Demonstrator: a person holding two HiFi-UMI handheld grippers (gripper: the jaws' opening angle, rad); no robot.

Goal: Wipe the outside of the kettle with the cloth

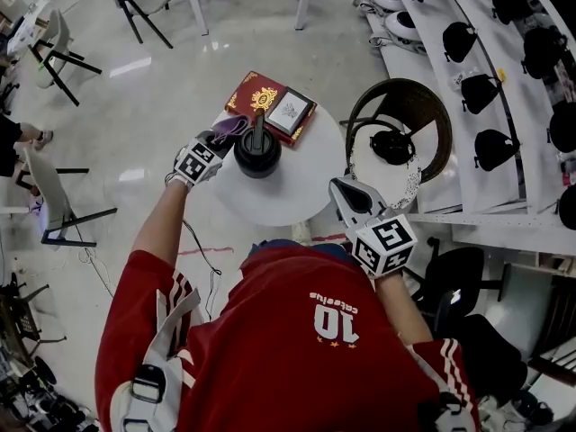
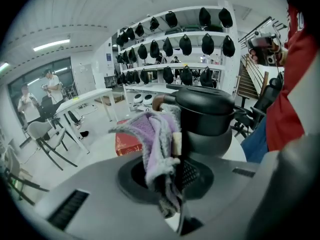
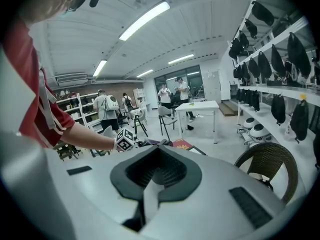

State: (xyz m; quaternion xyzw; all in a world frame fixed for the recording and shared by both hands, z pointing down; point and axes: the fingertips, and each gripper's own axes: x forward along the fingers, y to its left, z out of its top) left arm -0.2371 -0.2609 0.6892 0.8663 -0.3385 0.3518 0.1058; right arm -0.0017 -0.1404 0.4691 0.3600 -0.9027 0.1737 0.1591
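Observation:
A black kettle [image 1: 257, 151] with a lid stands on the round white table [image 1: 301, 187]. My left gripper [image 1: 221, 137] is at the kettle's left side, shut on a purple cloth [image 1: 230, 127]. In the left gripper view the cloth [image 2: 154, 139] hangs bunched from the shut jaws of the left gripper [image 2: 172, 151], right against the kettle [image 2: 206, 118]. My right gripper [image 1: 340, 187] is held above the table's right edge, away from the kettle. In the right gripper view the right gripper [image 3: 159, 166] is shut with nothing in it.
A red box [image 1: 252, 93] with a framed card [image 1: 290, 111] on it lies at the table's far side. A wicker chair [image 1: 430, 106] stands to the right, before shelves of black helmets [image 1: 477, 88]. Chairs [image 1: 49, 196] stand at the left.

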